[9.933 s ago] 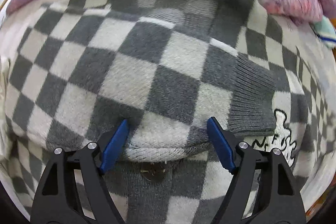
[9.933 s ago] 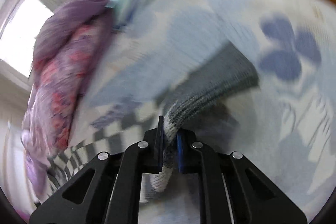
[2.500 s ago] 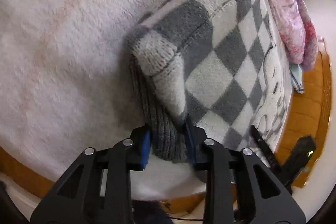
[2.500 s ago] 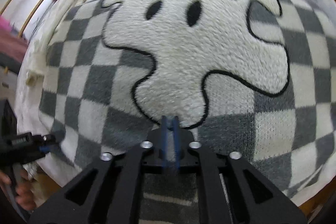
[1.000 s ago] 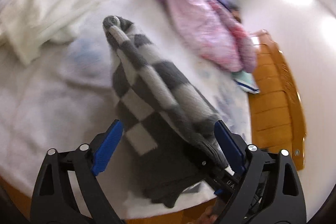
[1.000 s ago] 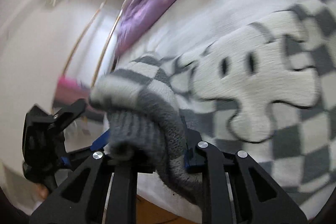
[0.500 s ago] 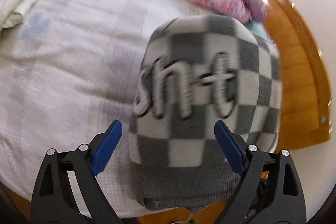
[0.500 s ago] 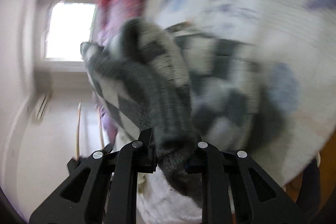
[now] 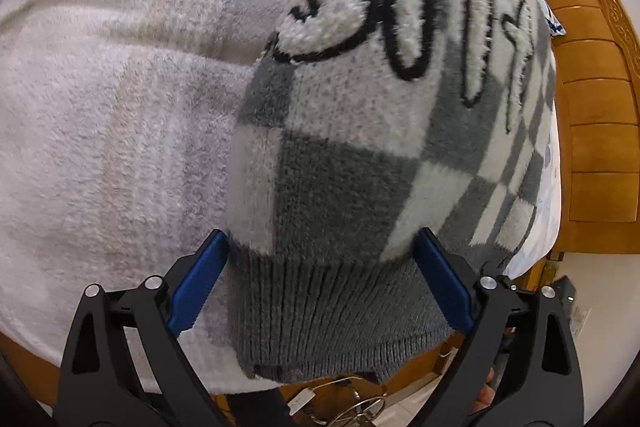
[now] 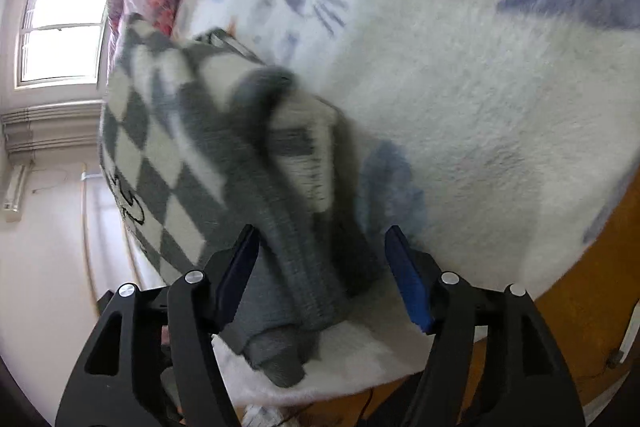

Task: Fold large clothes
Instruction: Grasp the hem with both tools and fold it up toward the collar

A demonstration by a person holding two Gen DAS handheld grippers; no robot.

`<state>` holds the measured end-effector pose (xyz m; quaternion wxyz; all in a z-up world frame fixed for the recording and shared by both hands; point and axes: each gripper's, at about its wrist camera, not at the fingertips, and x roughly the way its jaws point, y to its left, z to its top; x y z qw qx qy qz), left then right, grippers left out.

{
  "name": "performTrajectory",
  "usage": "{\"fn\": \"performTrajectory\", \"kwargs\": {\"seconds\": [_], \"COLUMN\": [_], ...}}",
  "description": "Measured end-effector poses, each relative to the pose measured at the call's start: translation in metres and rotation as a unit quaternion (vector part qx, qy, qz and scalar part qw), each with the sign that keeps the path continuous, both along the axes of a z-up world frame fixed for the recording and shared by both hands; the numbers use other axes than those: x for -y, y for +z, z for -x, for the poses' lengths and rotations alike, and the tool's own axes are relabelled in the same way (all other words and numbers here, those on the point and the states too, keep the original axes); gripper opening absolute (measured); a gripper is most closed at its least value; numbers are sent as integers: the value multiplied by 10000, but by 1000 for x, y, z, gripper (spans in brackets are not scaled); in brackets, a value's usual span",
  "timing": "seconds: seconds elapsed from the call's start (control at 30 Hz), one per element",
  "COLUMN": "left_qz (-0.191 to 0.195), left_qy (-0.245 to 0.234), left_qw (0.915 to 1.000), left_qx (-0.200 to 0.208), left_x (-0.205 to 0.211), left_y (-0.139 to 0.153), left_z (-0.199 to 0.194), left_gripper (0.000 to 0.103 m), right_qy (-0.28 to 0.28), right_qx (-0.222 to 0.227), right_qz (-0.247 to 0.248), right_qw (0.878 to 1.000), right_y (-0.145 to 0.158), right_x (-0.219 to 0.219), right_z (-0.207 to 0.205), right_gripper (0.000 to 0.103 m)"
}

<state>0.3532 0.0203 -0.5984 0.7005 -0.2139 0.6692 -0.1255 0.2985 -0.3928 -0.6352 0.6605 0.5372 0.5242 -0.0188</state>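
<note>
Right gripper jaws have just been opening, now apart, releasing the checkered sweater. The folded bundle lies on the blanket between the spread fingers of the left gripper. Fold likely complete.

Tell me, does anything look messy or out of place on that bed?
Slightly. The folded sweater sits at the very edge of the blanket, and its ribbed hem hangs over the side toward the floor. In the right wrist view its layers look bunched, not flat. Nothing looks damaged or spilled.
</note>
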Motion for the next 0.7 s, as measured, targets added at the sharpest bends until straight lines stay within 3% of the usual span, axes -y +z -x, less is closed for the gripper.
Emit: {"fn": "performTrajectory", "kwargs": {"seconds": [0.2,0.3,0.43,0.57,0.67,0.7], "left_qz": [87,139,115,166,388,304], "left_qy": [28,75,269,498,820,826], "left_qw": [9999,9998,9995,9986,9957,9958], "left_qx": [-109,-136,-148,-84,-177,-266], "left_x": [-10,-6,5,17,12,15], "left_y": [-11,-12,-21,-32,-45,-43], "left_z": [-3,-14,-21,-14,-13,-14], "left_gripper": [98,98,99,99,100,99], "right_qy": [209,293,563,452,509,449], "right_qx": [318,559,619,746,753,714], "right_qz": [-1056,-1369,-1344,-1349,-1309,-1432], "right_qw": [9937,9886,9874,9870,9872,9861], "right_y": [-43,-42,-42,-43,-38,-39], "right_x": [6,4,-7,-15,-18,-18], "right_z": [-16,-32,-56,-69,-68,-69], "right_gripper": [86,86,89,94,87,76]}}
